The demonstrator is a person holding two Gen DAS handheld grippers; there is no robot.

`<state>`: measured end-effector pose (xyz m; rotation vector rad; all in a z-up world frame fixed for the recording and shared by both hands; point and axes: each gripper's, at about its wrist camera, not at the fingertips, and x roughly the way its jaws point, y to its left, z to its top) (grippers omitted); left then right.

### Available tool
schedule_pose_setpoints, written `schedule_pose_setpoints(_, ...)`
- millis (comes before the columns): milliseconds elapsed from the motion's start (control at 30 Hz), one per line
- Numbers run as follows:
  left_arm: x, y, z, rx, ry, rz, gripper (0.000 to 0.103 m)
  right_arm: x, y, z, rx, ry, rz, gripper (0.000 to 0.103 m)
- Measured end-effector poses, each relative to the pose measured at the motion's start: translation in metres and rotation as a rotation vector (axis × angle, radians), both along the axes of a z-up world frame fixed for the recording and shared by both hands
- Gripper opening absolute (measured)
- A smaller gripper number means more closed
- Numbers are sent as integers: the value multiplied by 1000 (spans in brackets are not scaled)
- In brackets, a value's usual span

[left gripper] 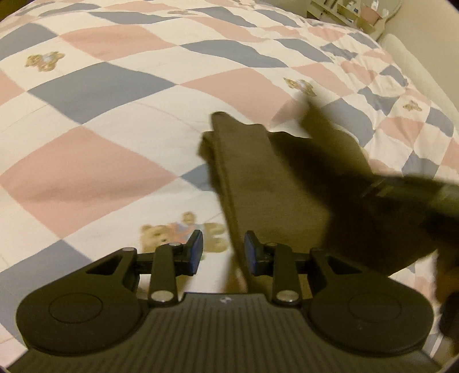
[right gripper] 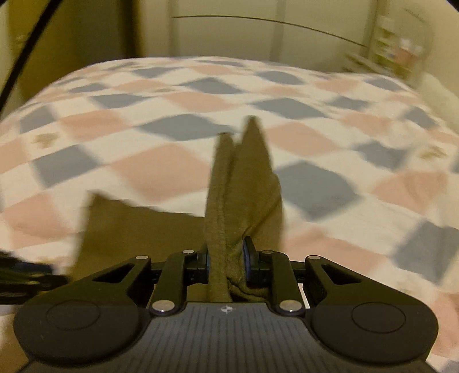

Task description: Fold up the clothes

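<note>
An olive-brown garment [left gripper: 272,186] lies partly folded on the checked quilt [left gripper: 100,160] in the left wrist view. My left gripper [left gripper: 223,252] is open, and the garment's left edge runs just inside its right pad [left gripper: 251,254]. The dark, blurred shape to the right is my right gripper [left gripper: 416,198], which holds the cloth up from that side. In the right wrist view my right gripper [right gripper: 226,259] is shut on a bunched fold of the garment [right gripper: 243,178], which stands up ahead of the fingers. A flatter part of the cloth [right gripper: 129,229] lies to the left.
The pink, blue and white quilt with bear prints [right gripper: 172,120] covers the whole bed. A cream bed edge [left gripper: 416,66] and a cluttered shelf [left gripper: 358,14] stand at the far right. A black cable [right gripper: 25,48] hangs at the upper left, with pale wall panels [right gripper: 229,34] behind.
</note>
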<state>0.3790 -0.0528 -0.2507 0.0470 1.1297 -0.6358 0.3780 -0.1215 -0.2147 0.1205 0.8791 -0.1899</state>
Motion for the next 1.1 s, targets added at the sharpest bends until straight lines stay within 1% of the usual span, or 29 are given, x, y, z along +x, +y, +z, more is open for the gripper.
schedule_pose_setpoints(33, 0, 5, -1, -12, 9, 6, 25, 6, 10, -8, 40, 14, 30, 31)
schedule_pose_setpoints(67, 0, 9, -1, -22, 16, 10, 25, 12, 19, -17, 83, 30, 59, 36)
schedule_pose_setpoints(133, -1, 15, -2, -35, 26, 16, 25, 19, 26, -36, 186, 64, 79, 56)
schedule_pose_setpoints(233, -3, 16, -3, -65, 50, 22, 25, 13, 30, -39, 255, 41, 88, 69)
schedule_pose_setpoints(267, -4, 15, -3, -83, 60, 23, 25, 10, 26, -35, 290, 29, 90, 70)
schedule_pose_setpoints(333, -5, 9, 0, -132, 81, 22, 25, 4, 18, -27, 365, 4, 93, 69)
schedule_pose_setpoints(400, -3, 0, 1, -189, 114, 22, 25, -8, 2, -15, 445, -43, 67, 67)
schedule_pose_setpoints(500, 4, -14, -9, -272, 196, 48, 28, -33, -27, -2, 461, -103, -50, 67)
schedule_pose_setpoints(567, 10, -21, -18, -318, 256, 77, 28, -46, -46, -2, 415, -115, -135, 67)
schedule_pose_setpoints(600, 13, -25, -23, -341, 286, 91, 30, -52, -55, -5, 384, -112, -174, 65)
schedule_pose_setpoints(633, 16, -28, -28, -365, 316, 105, 34, -57, -62, -11, 351, -98, -208, 58)
schedule_pose_setpoints(667, 19, -32, -32, -388, 347, 120, 35, -59, -68, -17, 348, -86, -223, 55)
schedule_pose_setpoints(700, 22, -33, -37, -415, 376, 138, 40, -60, -73, -24, 353, -76, -233, 49)
schedule_pose_setpoints(733, 24, -33, -42, -445, 403, 160, 43, -62, -78, -30, 358, -66, -244, 46)
schedule_pose_setpoints(767, 27, -33, -48, -475, 431, 182, 44, -64, -83, -37, 362, -56, -254, 46)
schedule_pose_setpoints(833, 31, -33, -57, -528, 477, 220, 50, -64, -86, -44, 391, -63, -253, 46)
schedule_pose_setpoints(867, 33, -33, -61, -546, 494, 236, 51, -63, -87, -47, 407, -67, -252, 46)
schedule_pose_setpoints(1033, 42, -35, -76, -580, 528, 278, 52, -64, -95, -57, 520, -88, -291, 46)
schedule_pose_setpoints(1100, 46, -34, -80, -602, 532, 290, 52, -64, -97, -60, 541, -87, -294, 46)
